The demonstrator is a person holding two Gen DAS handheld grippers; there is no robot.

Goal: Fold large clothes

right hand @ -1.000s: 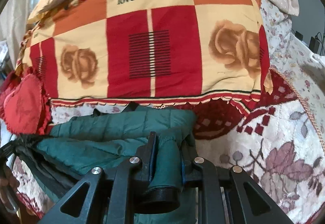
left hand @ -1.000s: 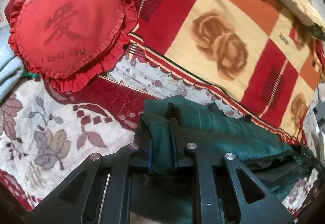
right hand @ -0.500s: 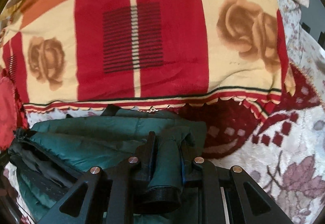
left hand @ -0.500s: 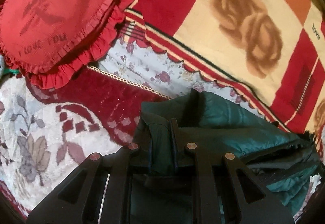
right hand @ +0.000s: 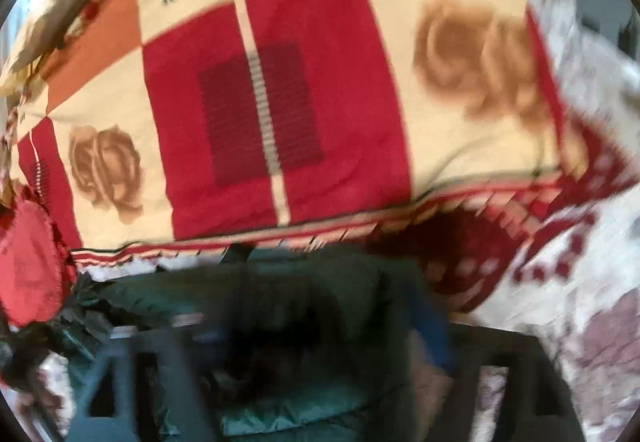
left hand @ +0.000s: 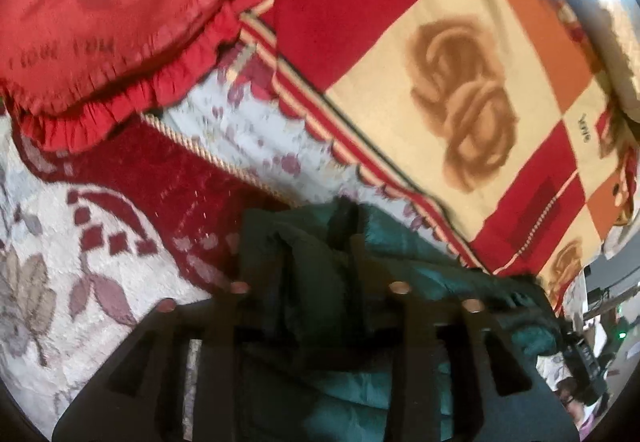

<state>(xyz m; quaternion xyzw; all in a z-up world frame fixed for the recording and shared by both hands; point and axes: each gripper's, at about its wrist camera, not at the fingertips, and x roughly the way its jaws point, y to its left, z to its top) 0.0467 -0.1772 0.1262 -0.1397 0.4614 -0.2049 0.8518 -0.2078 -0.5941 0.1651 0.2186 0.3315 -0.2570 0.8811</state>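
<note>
Left gripper [left hand: 316, 254] has its fingers clamped on a bunched edge of the green jacket [left hand: 420, 282]; fabric fills the gap between them and spills ahead and to the right of the tips. Right gripper [right hand: 320, 306] is badly smeared by motion blur. Dark green cloth sits where the fingers should meet, but can't tell if they are clamped or parting.

Jacket lies on the bedspread [left hand: 52, 250], bulk stretched between the two grippers, its far edge just short of the blanket [left hand: 400, 53] hem ahead of both sets of fingers. Heart cushion [left hand: 100, 13] is ahead-left of the left fingers, apart from the jacket.

Step, as I judge it: mid-fold, both ends of one jacket edge being carried forward over the body, near set-down. Probably about halfway through the task; the garment looks doubled, not compact.

Next move likely calls for: lowering both ends level so the edges line up, releasing together, then backing straight out so the puffy fabric doesn't drag with the pads. Risk: slick padded cloth springing open, or the edge riding onto the blanket hem.
</note>
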